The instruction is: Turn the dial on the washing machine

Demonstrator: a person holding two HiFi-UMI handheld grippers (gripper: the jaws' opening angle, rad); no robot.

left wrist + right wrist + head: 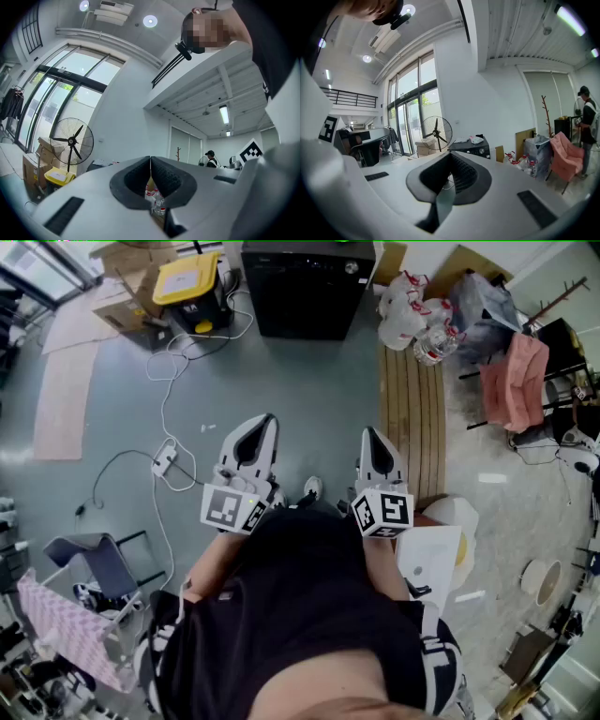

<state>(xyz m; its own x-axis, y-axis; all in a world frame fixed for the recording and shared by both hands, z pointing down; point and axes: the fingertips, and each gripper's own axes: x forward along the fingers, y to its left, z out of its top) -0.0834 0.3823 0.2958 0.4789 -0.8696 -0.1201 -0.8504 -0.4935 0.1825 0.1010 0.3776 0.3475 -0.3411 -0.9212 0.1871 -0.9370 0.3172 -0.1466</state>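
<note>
Head view: the left tool point(268, 420) and right tool point(369, 433) are held closed and empty before the person point(309, 615), while the washing machine point(309, 292), with its dial point(352, 268), is seen well apart across the floor point(309, 395).

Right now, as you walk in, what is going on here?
A person stands holding two grippers. The left gripper and the right gripper are both shut and empty, pointed toward the black washing machine across the floor. Its dial is not yet touched.
</note>
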